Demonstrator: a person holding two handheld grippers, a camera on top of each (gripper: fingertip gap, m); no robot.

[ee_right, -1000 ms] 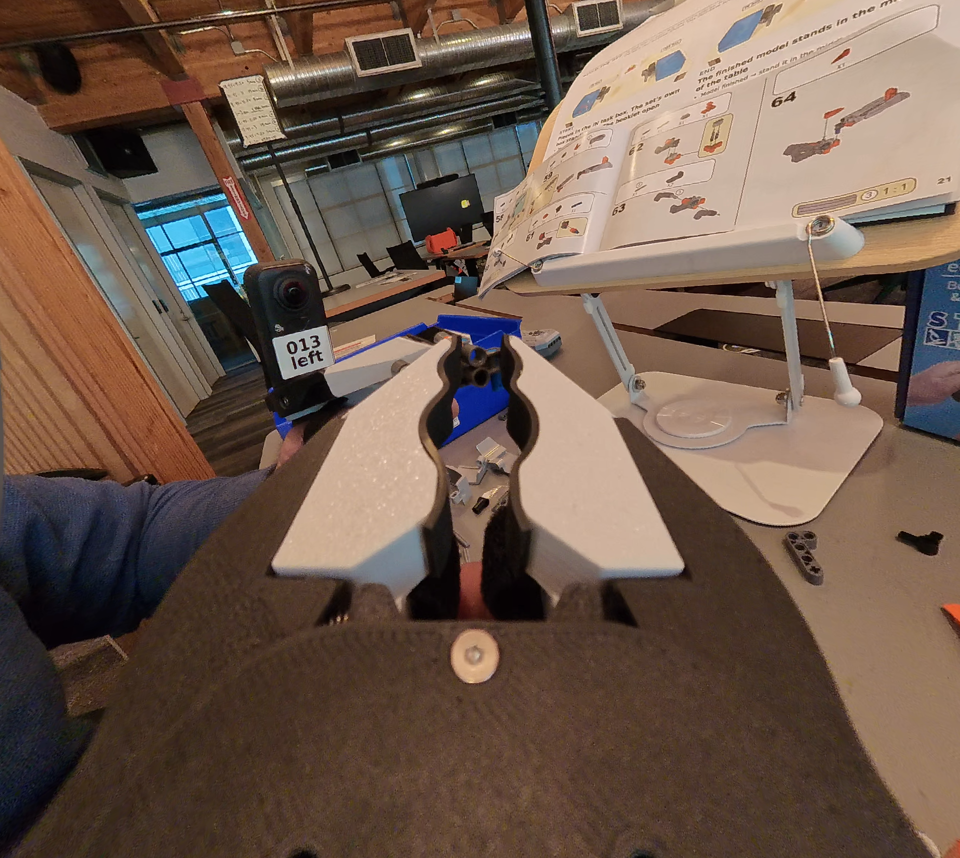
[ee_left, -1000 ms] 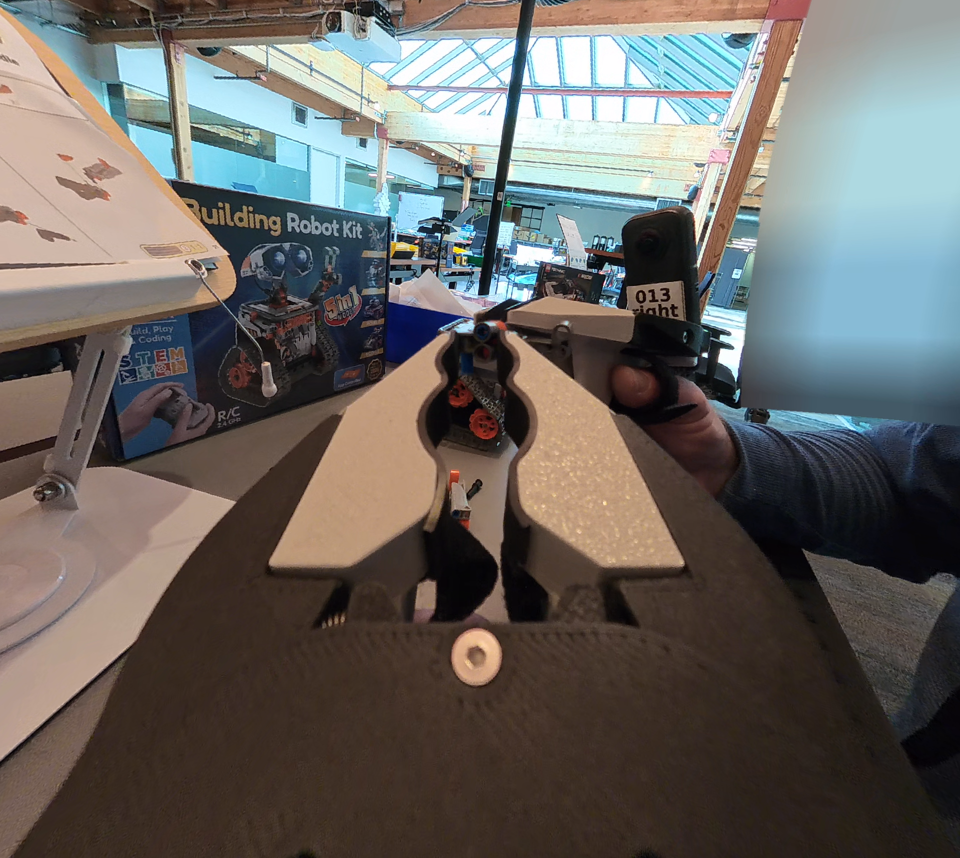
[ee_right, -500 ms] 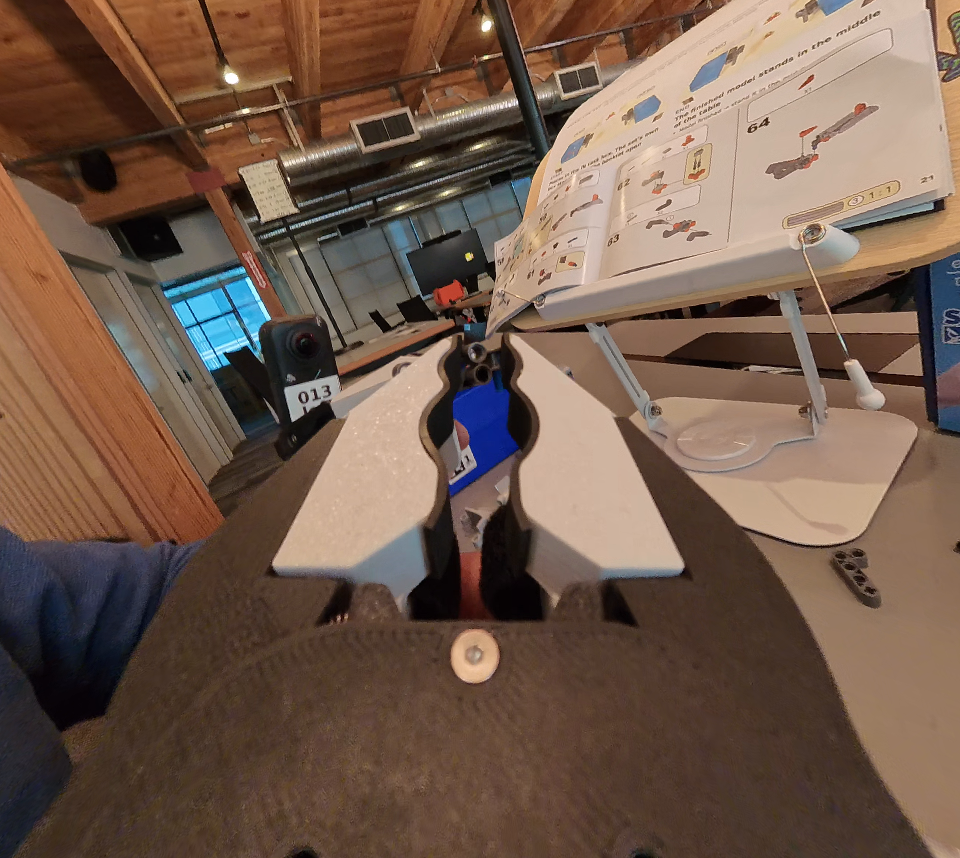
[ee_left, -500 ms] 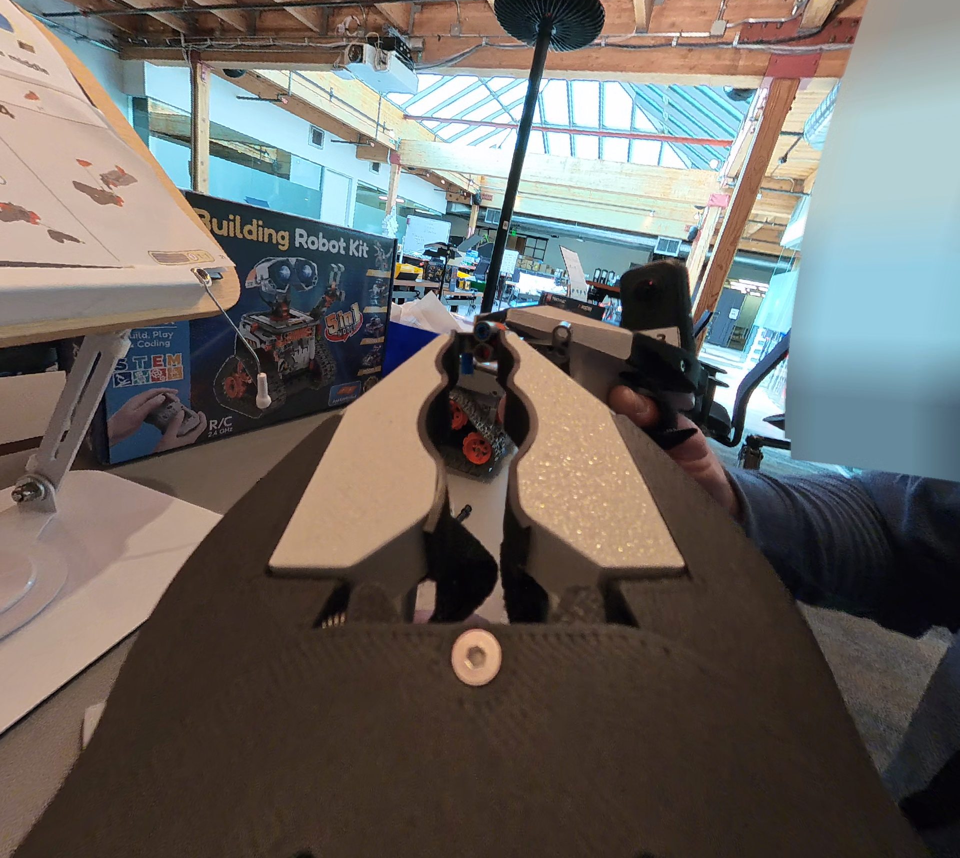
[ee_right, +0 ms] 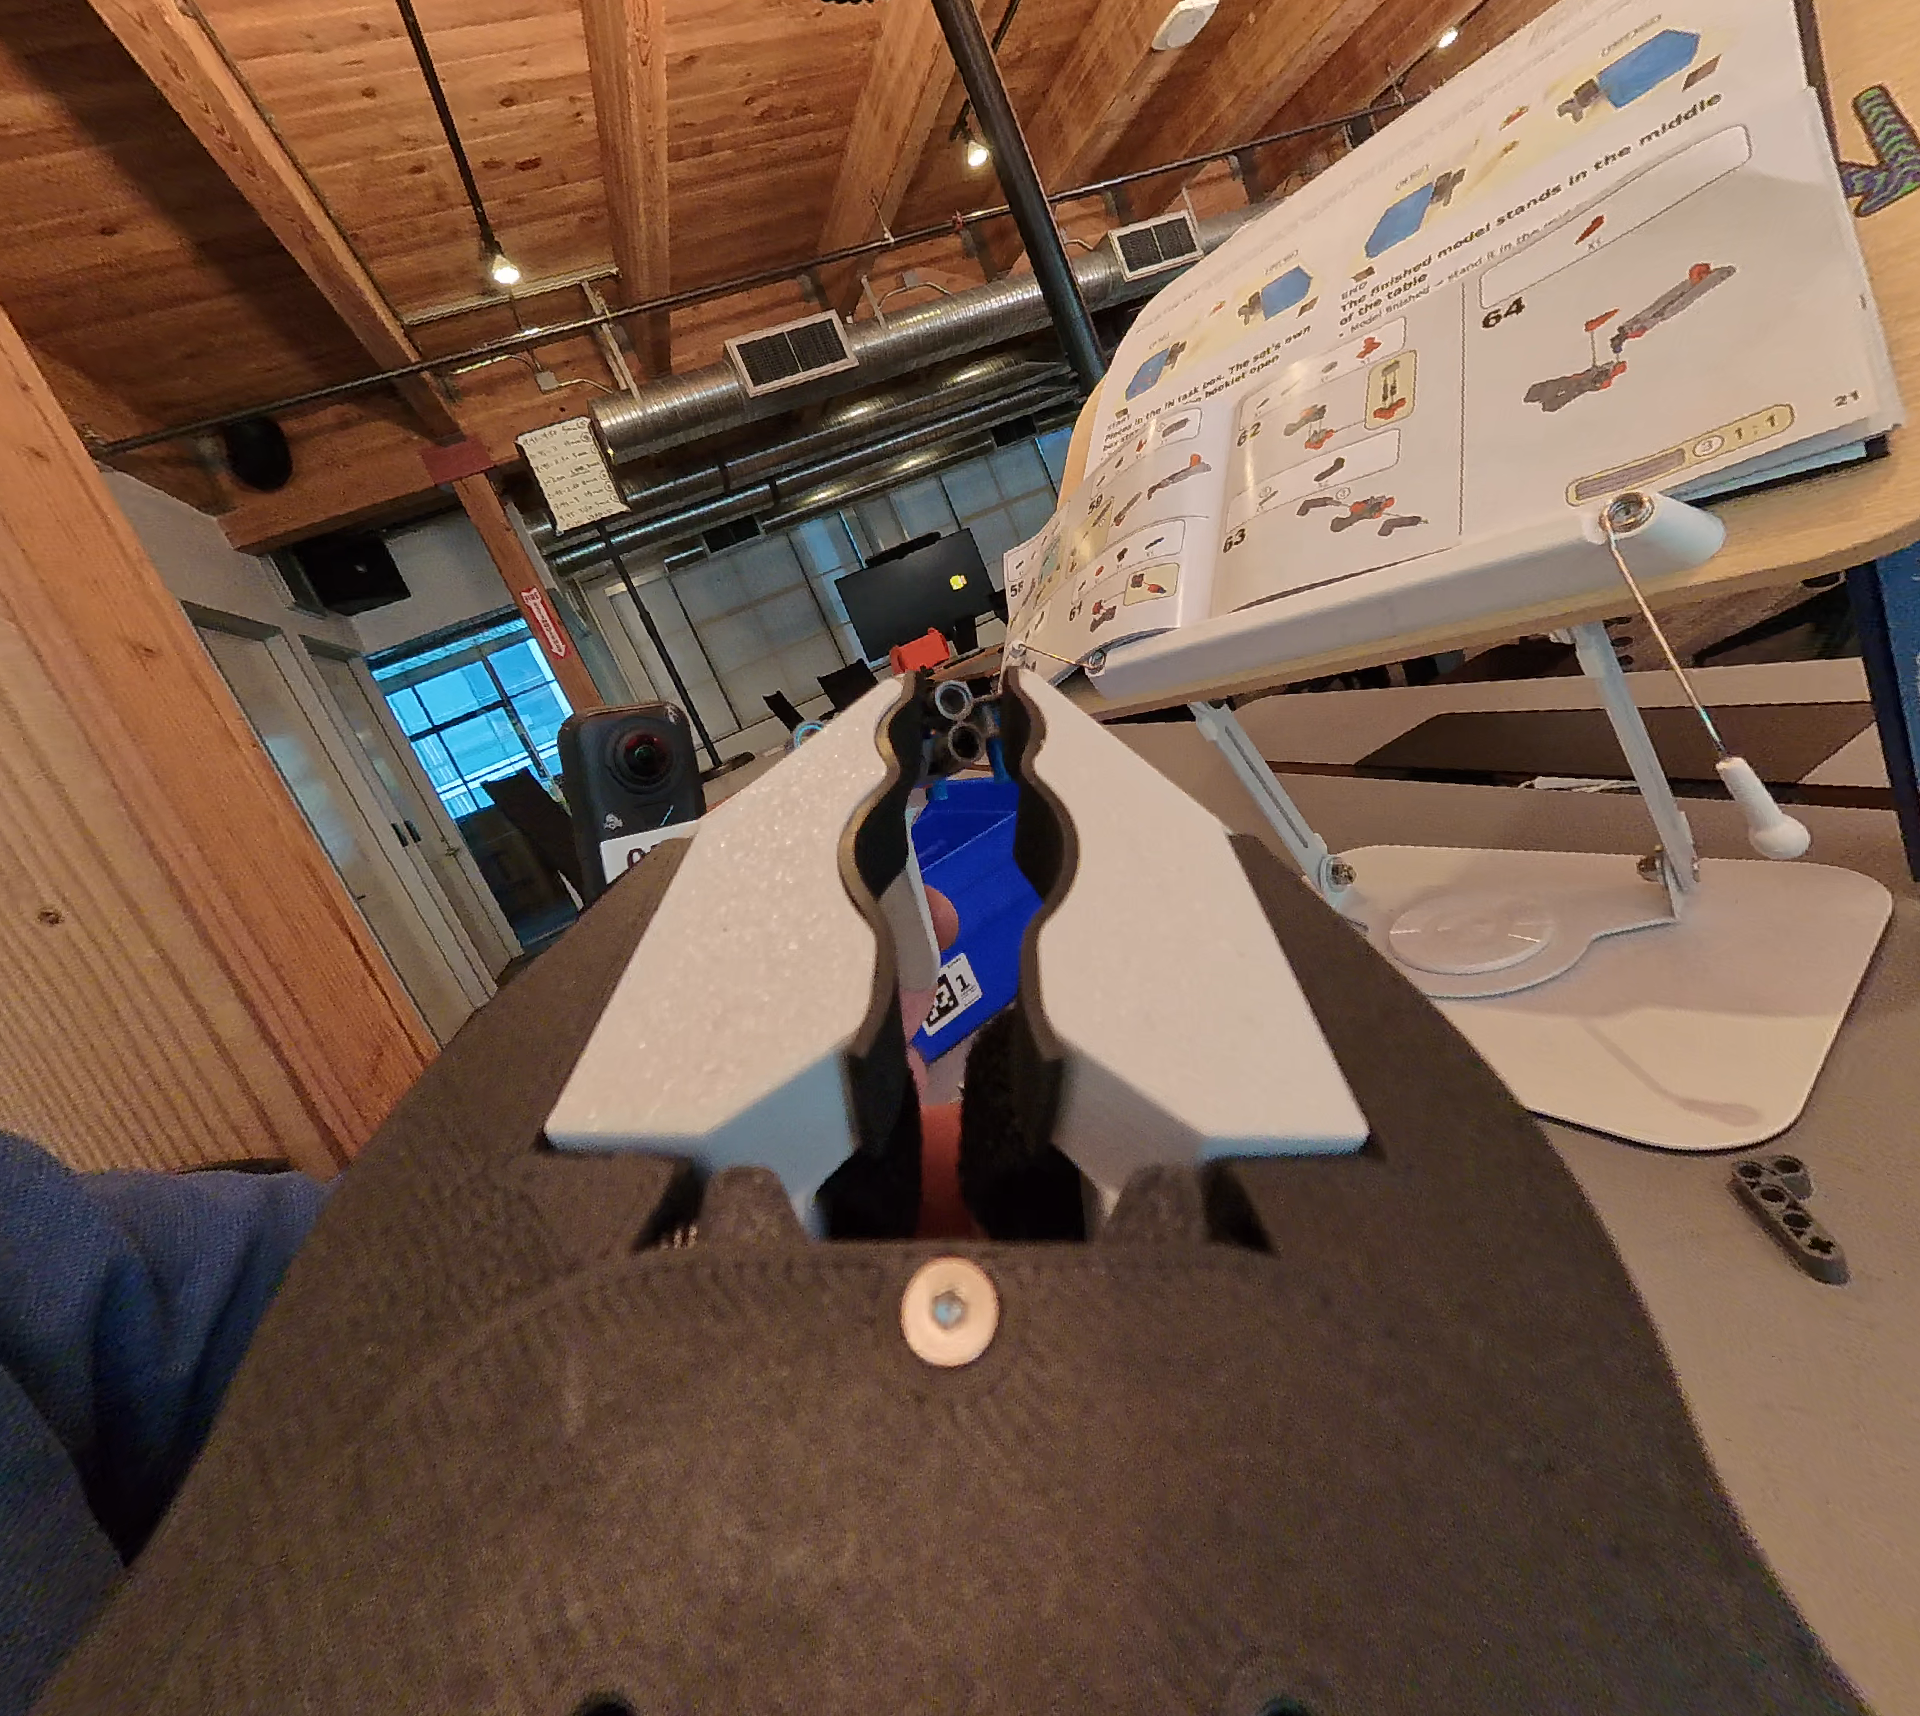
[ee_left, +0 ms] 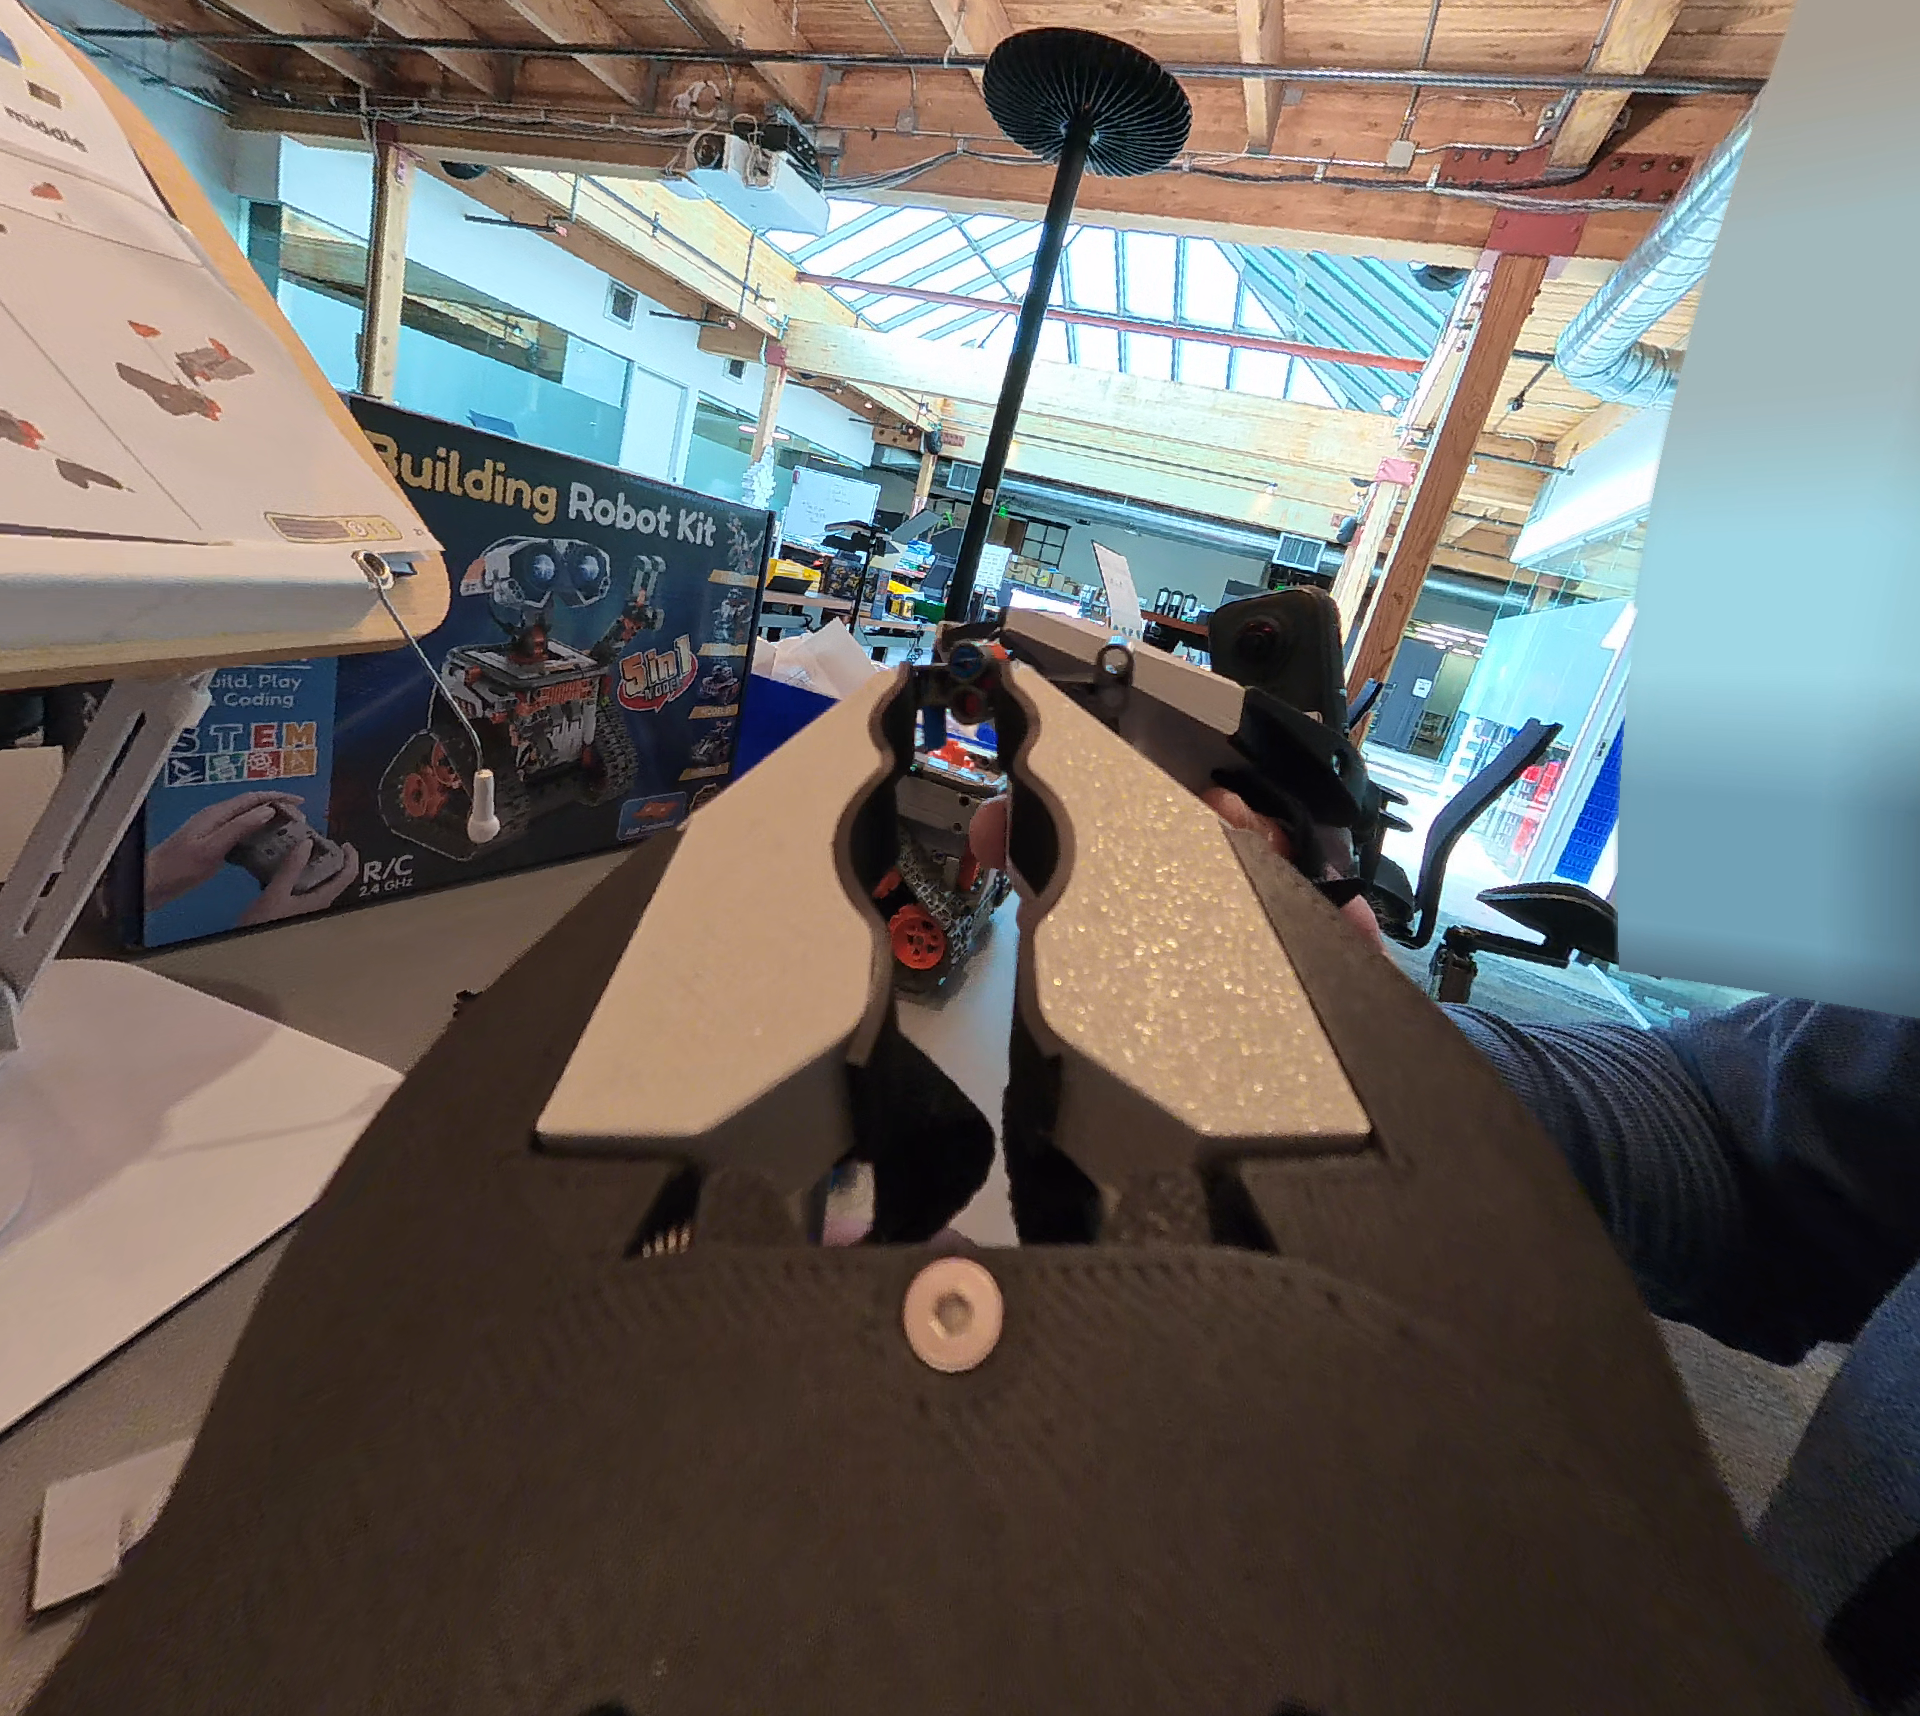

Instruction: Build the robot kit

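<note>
My left gripper (ee_left: 961,679) is shut on a small piece (ee_left: 964,660) made of building parts, with a blue pin at its end. The right gripper's fingers (ee_left: 1132,690) come in from the right and meet it at the same spot. In the right wrist view my right gripper (ee_right: 961,721) is shut on the grey end of that piece (ee_right: 958,710), which has two round holes. The left gripper's camera (ee_right: 634,767) shows just left of it. A tracked model with orange wheels (ee_left: 935,897) stands on the table below the left gripper's tips.
A white book stand (ee_right: 1558,939) holds an open instruction booklet (ee_right: 1507,336) at the right. A robot kit box (ee_left: 499,690) stands behind. A blue bin (ee_right: 982,866) and a dark grey beam (ee_right: 1789,1217) lie on the table. A black pole (ee_left: 1023,378) rises behind. Left and right tips are no more than a few centimetres apart. Both grippers' tips are roughly 25 cm from the dark grey beam (ee_right: 1789,1217).
Both grippers have risen and tilted upward together, still shut on the small piece. The table, the model and the blue bin now sit lower in both views.
</note>
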